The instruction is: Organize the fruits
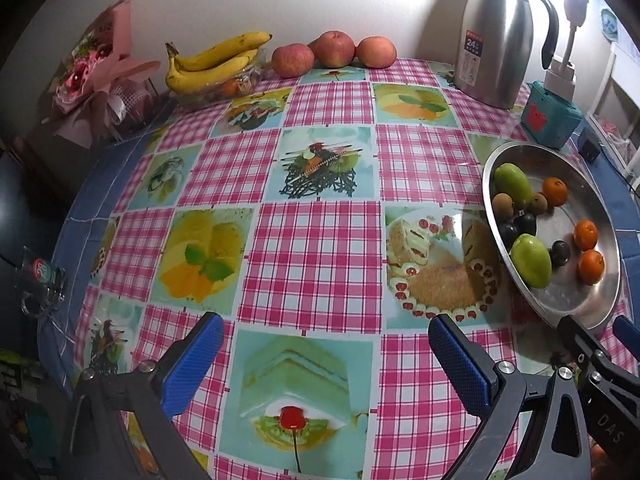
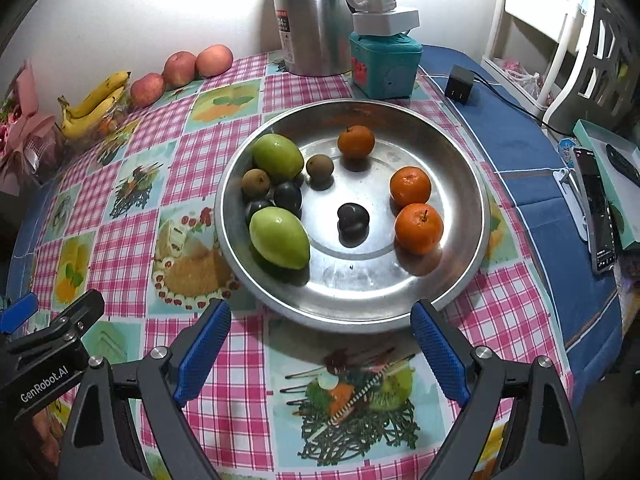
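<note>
Both tools, left and right, hover spread apart and empty over the checked surface against a white wall. Fruits fill the pan just ahead of the right tool; the nearer green fruit lies with its long axis pointing toward the pan's near rim.

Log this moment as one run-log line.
left gripper open, empty | right gripper open, empty, before metal tray | oranges, plums in tray

My left gripper and right gripper: fingers spread wide (blue pads facing inward), both holding nothing, side by side.
</note>
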{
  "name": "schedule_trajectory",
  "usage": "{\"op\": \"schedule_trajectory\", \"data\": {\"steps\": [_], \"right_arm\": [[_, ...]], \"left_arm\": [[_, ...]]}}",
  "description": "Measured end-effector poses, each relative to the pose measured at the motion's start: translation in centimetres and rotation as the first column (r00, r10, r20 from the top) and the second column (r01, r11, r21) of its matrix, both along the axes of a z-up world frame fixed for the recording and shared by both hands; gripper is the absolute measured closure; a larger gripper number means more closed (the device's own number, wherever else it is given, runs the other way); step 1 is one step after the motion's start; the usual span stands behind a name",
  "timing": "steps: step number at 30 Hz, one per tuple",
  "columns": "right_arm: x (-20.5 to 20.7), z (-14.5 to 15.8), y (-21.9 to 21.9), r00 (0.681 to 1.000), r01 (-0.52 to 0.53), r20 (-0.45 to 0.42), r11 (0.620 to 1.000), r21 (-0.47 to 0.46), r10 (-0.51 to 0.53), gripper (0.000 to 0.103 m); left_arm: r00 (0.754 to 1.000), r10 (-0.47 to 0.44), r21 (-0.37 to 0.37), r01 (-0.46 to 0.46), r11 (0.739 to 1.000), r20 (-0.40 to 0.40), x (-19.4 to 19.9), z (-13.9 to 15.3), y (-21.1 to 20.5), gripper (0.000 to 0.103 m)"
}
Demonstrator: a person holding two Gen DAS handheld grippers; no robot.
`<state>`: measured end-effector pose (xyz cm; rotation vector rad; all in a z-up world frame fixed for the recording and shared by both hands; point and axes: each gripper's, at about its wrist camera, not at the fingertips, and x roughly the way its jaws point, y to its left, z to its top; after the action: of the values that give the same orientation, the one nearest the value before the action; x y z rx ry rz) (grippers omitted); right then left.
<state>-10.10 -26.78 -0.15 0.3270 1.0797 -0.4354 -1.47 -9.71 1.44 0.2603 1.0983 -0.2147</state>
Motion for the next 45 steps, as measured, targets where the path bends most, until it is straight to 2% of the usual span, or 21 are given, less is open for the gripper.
{"op": "schedule_trajectory", "data": {"steps": [19,45], "right_arm": [[0.50,-0.08,0.31,1.000,-0.016,-0.007,1.000,-0.008,0.015,0.011],[0.68,-0.35,0.42,1.000,-0.023,-0.021,1.000,-0.014,0.023,0.011]], "left_arm": [[0.998,0.016,0.027,-0.015,1.000,-0.061,0.59,-0.88,0.41,0.000],[0.996,0.032,0.033,-0.029,0.999,-0.086,0.76,-1.00,0.62,0.000]]}}
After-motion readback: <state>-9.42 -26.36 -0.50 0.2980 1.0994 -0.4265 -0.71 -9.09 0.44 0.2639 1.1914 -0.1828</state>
